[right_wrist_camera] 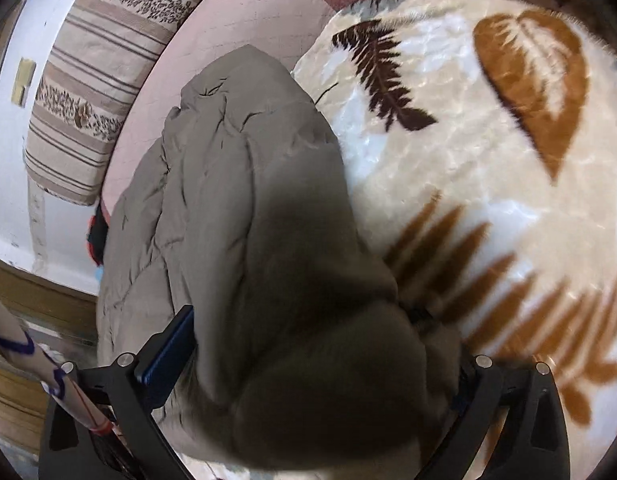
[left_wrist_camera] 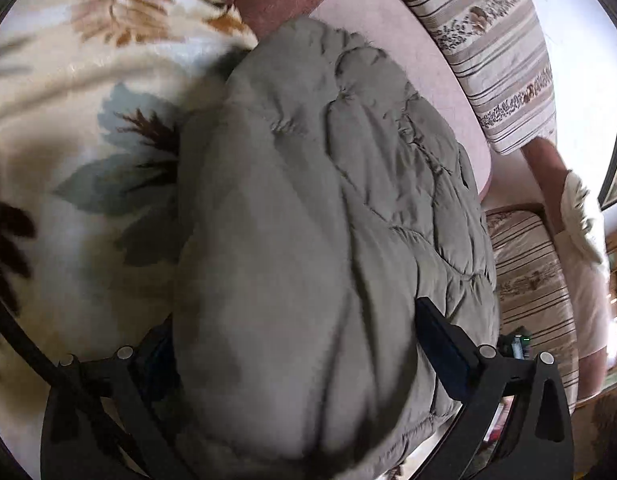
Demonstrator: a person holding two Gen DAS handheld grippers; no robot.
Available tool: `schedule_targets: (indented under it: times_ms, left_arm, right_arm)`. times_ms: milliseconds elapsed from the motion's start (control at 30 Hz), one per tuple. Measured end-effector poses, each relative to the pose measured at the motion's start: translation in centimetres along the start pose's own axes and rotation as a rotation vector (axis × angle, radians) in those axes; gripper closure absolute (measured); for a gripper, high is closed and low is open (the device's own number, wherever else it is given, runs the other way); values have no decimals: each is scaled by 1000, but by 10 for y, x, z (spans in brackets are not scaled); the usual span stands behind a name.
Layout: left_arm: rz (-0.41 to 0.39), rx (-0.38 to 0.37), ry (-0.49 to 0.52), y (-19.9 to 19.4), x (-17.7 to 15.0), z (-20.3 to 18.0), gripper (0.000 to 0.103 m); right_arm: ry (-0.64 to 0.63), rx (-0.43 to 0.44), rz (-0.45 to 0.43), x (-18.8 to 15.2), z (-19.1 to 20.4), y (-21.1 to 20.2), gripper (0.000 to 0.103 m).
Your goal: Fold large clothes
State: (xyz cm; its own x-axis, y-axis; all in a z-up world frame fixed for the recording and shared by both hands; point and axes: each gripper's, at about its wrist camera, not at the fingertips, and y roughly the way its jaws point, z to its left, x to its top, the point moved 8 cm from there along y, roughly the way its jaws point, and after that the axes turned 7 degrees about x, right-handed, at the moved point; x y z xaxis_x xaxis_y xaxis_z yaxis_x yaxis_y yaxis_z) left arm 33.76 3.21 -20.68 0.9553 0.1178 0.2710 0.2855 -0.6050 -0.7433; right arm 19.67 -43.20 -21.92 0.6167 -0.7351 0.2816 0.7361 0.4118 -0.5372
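Observation:
A bulky grey-green quilted jacket [left_wrist_camera: 316, 200] fills the middle of the left wrist view and lies over a cream leaf-patterned blanket [left_wrist_camera: 68, 120]. My left gripper [left_wrist_camera: 296, 344] is shut on a thick bunch of the jacket; the left finger is mostly hidden by cloth. In the right wrist view the same jacket [right_wrist_camera: 244, 208] hangs forward from my right gripper [right_wrist_camera: 308, 344], which is shut on a thick fold of it. Its blue-padded left finger [right_wrist_camera: 168, 356] shows; the right finger is buried in fabric.
The leaf blanket [right_wrist_camera: 488, 160] covers the bed on the right. A pink mattress [right_wrist_camera: 228, 32] and striped cushions [right_wrist_camera: 100, 80] lie beyond the jacket. A white wall [right_wrist_camera: 8, 160] is at the left. Striped cushions [left_wrist_camera: 496, 60] and a person's leg with a white shoe [left_wrist_camera: 580, 208] show in the left wrist view.

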Motion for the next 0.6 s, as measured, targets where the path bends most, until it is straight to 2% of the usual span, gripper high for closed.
schedule_targets:
  times_ms: [133,233,267,300,333,367,400,433,500,600]
  left_arm:
    - [-5,-8,-37,3,5,1,0]
    - [-30,55,-81,1,1,-1,0]
    - [-32,70,-95,0,-1,-3,4]
    - [-36,83,-94,-4,-3,-7,14]
    - [-41,93,-85,-8,-5,-11,17]
    - [-45,108,-65,-13,-8,-17,25]
    - [-47,122,-45,-18,-10,-22,33]
    - [-49,136,-25,-22,-12,-27,36]
    - [-50,162,3,-30,-19,-35,42]
    - [-54,210,50,-40,-34,-46,43]
  right_arm:
    - [3,30,0,6,5,10,0]
    - [24,18,4,11,6,15,0]
    - [29,14,11,11,8,16,4]
    - [35,22,20,12,9,15,11]
    - [49,51,37,10,14,13,26]
    - [58,65,44,10,16,11,37]
    - [51,70,45,10,21,6,42]
    - [39,69,44,9,24,1,49]
    - [11,63,39,8,34,-7,53]
    - [-16,51,26,5,41,-20,55]
